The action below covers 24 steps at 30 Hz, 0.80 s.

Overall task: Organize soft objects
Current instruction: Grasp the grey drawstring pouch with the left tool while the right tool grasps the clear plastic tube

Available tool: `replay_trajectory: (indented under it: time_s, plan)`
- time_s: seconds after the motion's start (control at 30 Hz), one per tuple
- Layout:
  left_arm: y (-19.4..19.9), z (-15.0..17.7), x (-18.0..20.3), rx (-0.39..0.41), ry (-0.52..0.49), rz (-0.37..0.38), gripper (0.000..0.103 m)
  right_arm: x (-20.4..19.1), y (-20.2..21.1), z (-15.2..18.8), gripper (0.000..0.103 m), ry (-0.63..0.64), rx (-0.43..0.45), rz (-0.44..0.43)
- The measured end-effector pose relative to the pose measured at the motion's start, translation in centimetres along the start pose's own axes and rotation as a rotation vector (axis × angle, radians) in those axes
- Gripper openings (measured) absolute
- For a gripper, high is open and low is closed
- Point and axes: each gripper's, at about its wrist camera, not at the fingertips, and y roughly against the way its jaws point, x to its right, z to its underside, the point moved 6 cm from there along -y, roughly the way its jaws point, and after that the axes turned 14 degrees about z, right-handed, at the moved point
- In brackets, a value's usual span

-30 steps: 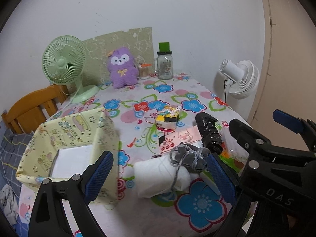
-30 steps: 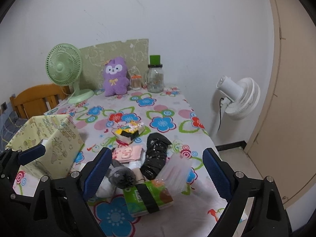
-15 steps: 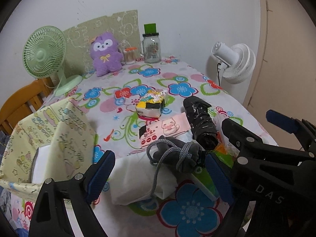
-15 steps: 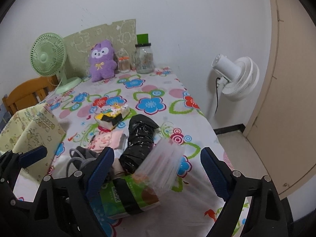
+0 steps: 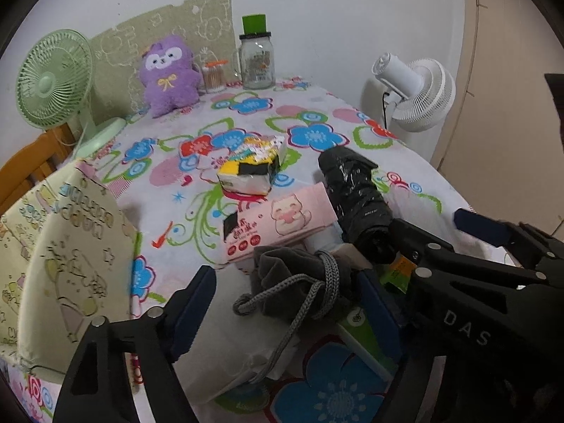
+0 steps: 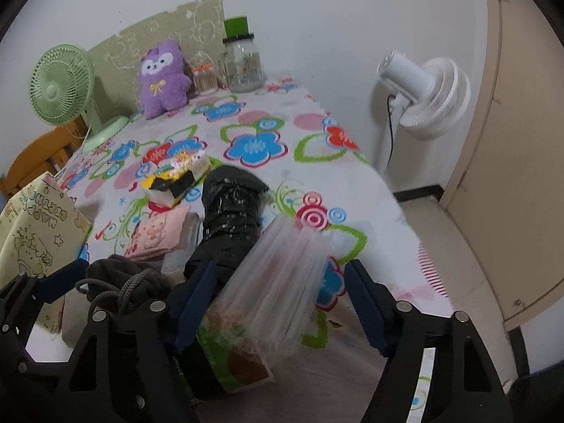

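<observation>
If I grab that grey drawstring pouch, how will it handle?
The grey pouch looks like soft cloth, so it will probably sag and squash. Its loose cord may dangle and snag. It rests on a white packet, which might shift too.

A table [image 5: 416, 176] with a flowered cloth is carrying a purple plush toy [image 5: 168, 74], a green fan [image 5: 53, 81], a glass jar [image 5: 256, 60], tissue packs [image 5: 252, 172], a black bundle [image 5: 356, 197] and a yellow fabric box [image 5: 70, 264].

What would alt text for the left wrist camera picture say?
Open left gripper jaws flank a grey drawstring pouch lying on a white packet, on a flowered tablecloth. Beyond lie a pink tissue pack and a purple plush toy.
</observation>
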Motion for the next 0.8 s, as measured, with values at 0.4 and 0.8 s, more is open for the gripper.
replay_trajectory:
  time_s: [0.4,0.8]
  plan:
    - [-0.6,0.2,0.4,-0.011,-0.016,0.026,0.057,-0.5,-0.5,0.6,0.025,-0.01,-0.053,-0.058]
    - [1.4,-0.2,0.4,0.032,-0.006,0.021,0.054,-0.2,1.9,0.4,0.021,-0.012,-0.001,-0.063]
